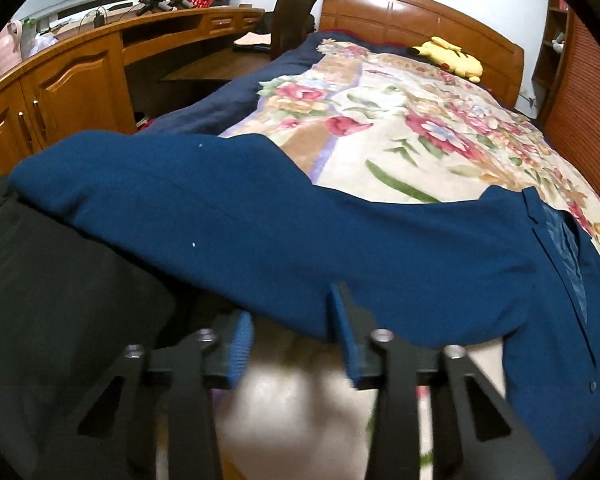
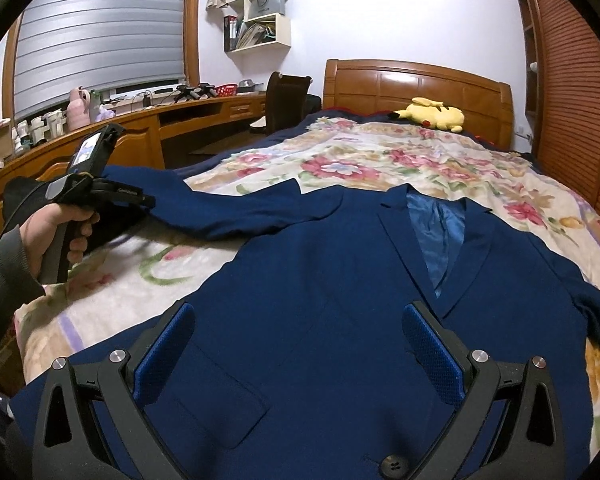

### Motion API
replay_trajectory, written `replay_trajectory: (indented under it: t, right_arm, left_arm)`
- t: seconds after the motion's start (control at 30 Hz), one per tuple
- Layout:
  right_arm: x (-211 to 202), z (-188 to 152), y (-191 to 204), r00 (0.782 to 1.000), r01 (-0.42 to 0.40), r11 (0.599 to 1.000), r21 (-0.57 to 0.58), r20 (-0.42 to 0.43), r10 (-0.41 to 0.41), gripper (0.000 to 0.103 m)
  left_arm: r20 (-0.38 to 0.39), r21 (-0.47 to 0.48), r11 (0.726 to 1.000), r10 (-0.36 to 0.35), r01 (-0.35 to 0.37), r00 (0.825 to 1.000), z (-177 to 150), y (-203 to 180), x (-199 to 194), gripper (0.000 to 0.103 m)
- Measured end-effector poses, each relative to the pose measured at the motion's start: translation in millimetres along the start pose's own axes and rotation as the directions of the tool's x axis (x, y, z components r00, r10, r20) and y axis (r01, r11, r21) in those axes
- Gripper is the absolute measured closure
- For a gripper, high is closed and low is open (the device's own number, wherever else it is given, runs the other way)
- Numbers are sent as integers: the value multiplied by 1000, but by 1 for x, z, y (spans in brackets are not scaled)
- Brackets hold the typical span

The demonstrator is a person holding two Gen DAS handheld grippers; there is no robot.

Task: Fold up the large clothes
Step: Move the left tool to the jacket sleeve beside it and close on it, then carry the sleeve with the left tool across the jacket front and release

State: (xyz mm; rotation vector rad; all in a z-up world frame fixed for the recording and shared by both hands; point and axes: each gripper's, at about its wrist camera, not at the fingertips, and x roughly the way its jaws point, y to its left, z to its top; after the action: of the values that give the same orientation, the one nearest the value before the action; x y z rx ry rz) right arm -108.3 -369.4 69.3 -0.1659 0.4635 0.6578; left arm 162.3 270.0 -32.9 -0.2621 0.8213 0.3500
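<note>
The left gripper has black angular arms and ribbed blue pads; its jaws stand a narrow way apart with the blazer sleeve's lower edge lying just at their tips. Whether the pads press the cloth cannot be told from either view. From the right wrist view a hand in a grey sleeve grasps this tool's handle at the sleeve's far end. The right gripper hovers spread wide over the blazer's front, nothing between its blue pads. The navy blazer lies face up and flat on the bed, matte woven cloth with a shiny blue lining, notched lapels, a flap pocket and a dark round button. Under it spreads a fleecy cream floral blanket. A yellow plush toy rests by the glossy wooden headboard.
</note>
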Motion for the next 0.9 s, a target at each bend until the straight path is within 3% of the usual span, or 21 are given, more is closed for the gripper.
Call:
replay_trajectory:
  t: [0.03, 0.1, 0.3, 0.43, 0.7, 0.83, 0.9]
  right_arm:
    - [0, 0, -1, 1000, -2, 1000, 0, -2, 2, 0]
    - [0, 0, -2, 1000, -2, 1000, -4, -7, 2, 0]
    - [-1, 2, -10, 1000, 14, 1000, -4, -10, -14, 0]
    - [-5, 3, -21, 999, 35, 999, 10, -11, -35, 0]
    - [-17, 0, -38, 997, 71, 997, 40, -34, -69, 0]
    - [-22, -1, -38, 997, 70, 996, 47, -36, -68, 0]
    - [-23, -1, -36, 998, 59, 997, 55, -39, -57, 0]
  left_arm:
    - [3, 2, 1000, -5, 5, 1000, 1, 0, -1, 92]
    - [22, 37, 999, -7, 6, 1000, 4, -6, -7, 99]
    - [98, 150, 988, -37, 22, 994, 13, -40, -42, 102]
    - [139, 208, 975, -110, 80, 984, 15, -69, -70, 102]
    - [167, 390, 903, -265, 183, 950, -6, -143, -132, 102]
    - [125, 456, 855, -336, 247, 934, -23, -169, -147, 101]
    - [100, 491, 835, -338, 249, 936, -35, -180, -148, 101]
